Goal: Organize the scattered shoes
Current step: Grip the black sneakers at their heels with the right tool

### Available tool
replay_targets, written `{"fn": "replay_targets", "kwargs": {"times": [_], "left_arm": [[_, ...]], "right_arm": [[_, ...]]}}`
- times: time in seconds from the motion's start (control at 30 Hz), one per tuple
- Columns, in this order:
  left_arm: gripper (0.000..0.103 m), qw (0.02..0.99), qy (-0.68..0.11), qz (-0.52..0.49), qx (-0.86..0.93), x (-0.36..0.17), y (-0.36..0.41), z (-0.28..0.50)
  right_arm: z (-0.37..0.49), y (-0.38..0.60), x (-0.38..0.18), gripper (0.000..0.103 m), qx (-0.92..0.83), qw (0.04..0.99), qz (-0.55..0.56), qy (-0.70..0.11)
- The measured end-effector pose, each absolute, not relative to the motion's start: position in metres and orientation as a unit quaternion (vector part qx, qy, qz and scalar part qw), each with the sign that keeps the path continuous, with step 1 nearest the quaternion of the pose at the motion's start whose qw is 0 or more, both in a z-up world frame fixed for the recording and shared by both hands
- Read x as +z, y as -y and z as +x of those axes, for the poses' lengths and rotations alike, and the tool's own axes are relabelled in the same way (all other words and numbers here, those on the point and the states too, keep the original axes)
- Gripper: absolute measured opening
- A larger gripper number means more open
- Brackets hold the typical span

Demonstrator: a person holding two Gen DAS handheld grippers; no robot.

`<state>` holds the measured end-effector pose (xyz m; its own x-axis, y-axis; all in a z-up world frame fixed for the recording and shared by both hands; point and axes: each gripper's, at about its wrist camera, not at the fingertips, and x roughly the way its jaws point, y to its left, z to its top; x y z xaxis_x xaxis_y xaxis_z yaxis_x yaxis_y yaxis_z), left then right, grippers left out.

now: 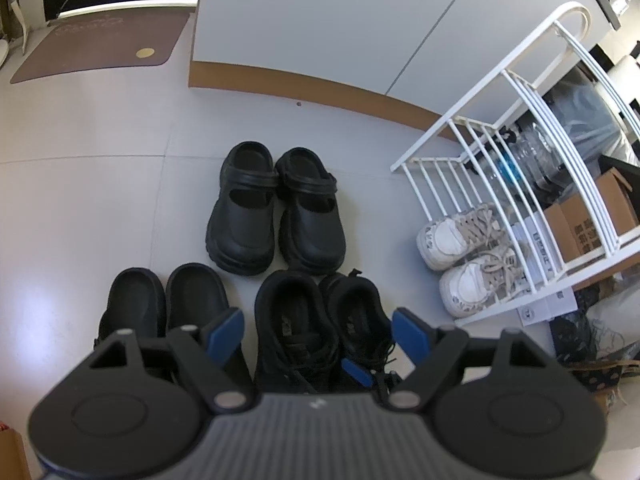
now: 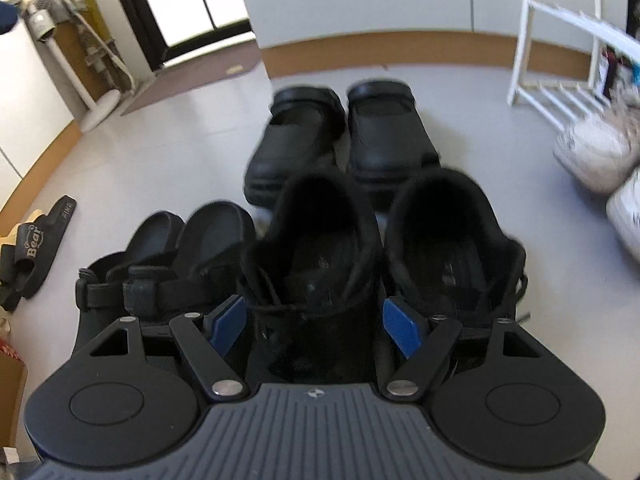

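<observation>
Mostly sorted: clogs [image 1: 276, 208], sandals [image 1: 164, 304], black sneakers [image 1: 320, 324] and white sneakers [image 1: 468, 256] sit paired on the floor [image 1: 80, 200], both grippers (left [image 1: 318, 330], right [image 2: 314, 322]) spread wide holding nothing, though slippers [image 2: 32, 248] at left look loose, I think.

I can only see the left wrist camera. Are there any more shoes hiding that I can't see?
Observer: Yes. A black slide sandal printed "Bear" lies on the floor, left of the strappy black sandals.
Operator: Is the other gripper holding something?
Observer: No. The right gripper is open, with its fingers on either side of one black sneaker.
Operator: What else is over there?
Observer: A white standing fan near the window.
</observation>
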<state>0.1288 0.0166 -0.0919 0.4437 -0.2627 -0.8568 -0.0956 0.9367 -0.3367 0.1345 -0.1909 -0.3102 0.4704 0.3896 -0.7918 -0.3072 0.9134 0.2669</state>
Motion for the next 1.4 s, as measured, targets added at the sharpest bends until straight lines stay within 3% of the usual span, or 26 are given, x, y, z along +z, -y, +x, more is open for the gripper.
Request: {"fn": "replay_targets", "kwargs": {"times": [0.37,0.7,1.17,1.4], "left_arm": [[0.083,0.832,-0.527,-0.166,-0.056,-0.093,-0.009,0.130],[0.083,0.831,-0.529,-0.165,-0.054,-0.093,-0.001,0.130],[0.083,0.825,-0.533,-0.178,-0.057,-0.098,-0.012,0.130],[0.084,0.825,-0.533,-0.175,-0.061,-0.098,-0.009,0.130]], "right_arm": [[0.125,0.197,-0.325,0.075,0.213,0.851,0.031,-0.479],[0.132,0.198,-0.290,0.075,0.204,0.892,0.023,-0.402],[0.164,0.204,-0.324,0.075,0.149,0.874,0.036,-0.461],[0.152,0.207,-0.328,0.073,0.162,0.877,0.032,-0.452]]}}
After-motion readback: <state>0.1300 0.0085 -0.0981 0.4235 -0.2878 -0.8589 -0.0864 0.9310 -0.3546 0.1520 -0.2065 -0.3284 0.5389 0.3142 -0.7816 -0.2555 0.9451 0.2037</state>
